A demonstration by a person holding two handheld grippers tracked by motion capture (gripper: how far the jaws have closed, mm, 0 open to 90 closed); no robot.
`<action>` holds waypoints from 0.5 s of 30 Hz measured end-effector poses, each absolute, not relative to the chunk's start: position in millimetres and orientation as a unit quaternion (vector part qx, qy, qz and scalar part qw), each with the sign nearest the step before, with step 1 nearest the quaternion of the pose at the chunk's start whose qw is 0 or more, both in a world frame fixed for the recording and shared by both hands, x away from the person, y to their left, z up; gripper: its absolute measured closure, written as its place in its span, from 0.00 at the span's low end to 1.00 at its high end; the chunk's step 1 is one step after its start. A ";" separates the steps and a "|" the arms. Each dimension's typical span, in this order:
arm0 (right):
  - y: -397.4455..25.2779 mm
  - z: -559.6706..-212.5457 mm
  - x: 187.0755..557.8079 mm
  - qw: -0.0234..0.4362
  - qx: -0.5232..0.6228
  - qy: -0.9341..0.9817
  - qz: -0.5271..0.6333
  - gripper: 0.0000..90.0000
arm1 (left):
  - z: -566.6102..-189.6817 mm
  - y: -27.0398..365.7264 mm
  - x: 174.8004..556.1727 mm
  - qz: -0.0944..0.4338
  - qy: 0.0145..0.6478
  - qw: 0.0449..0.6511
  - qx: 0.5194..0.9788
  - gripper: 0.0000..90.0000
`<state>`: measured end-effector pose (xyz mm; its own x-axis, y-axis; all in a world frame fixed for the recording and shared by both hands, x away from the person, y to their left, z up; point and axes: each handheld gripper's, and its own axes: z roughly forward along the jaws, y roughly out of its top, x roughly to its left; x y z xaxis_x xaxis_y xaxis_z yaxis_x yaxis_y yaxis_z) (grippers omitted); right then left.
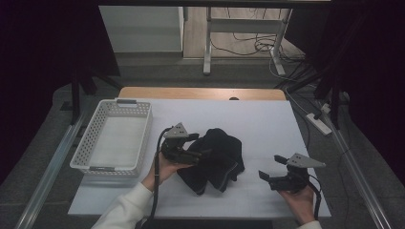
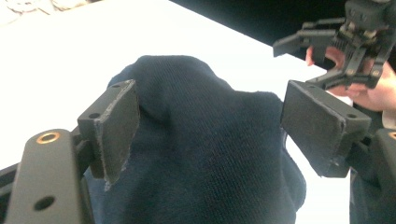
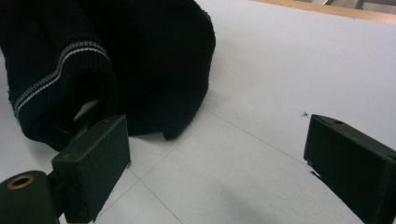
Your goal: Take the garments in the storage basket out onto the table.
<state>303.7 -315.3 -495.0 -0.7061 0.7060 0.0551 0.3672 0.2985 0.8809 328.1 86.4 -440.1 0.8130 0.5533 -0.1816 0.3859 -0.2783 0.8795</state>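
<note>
Jaws, left gripper: wide apart, one pad on each side of the dark knit garment; in the left gripper view the fabric mound rises between the pads, touching or nearly touching the left pad, with a gap to the right pad. Nothing is clamped.
Jaws, right gripper: wide apart, holding nothing; in the right gripper view bare surface lies between the pads, and the garment sits beyond the left pad, apart from it.
Table: one, white surface with a wooden strip along its far edge; carries the basket, the garment and both grippers.
Basket: one, white perforated plastic, rectangular, at the left edge of the surface; interior empty.
Garment: one, dark navy knit, bunched in a heap near the middle of the surface, closer to the near edge; just right of the basket, not touching it. A pale stripe runs across a ribbed band, seen in the right gripper view.
Grippers, count: two, one in each hand; left gripper at the garment's left side, right gripper near the near right corner of the surface, well apart from the garment.
Hands: left hand in a white sleeve; right hand at the near edge.
</note>
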 end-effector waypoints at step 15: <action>-315.3 -493.9 303.2 0.174 0.342 0.783 0.490 0.07 | -433.9 100.9 321.9 0.106 0.307 0.514 0.794 0.24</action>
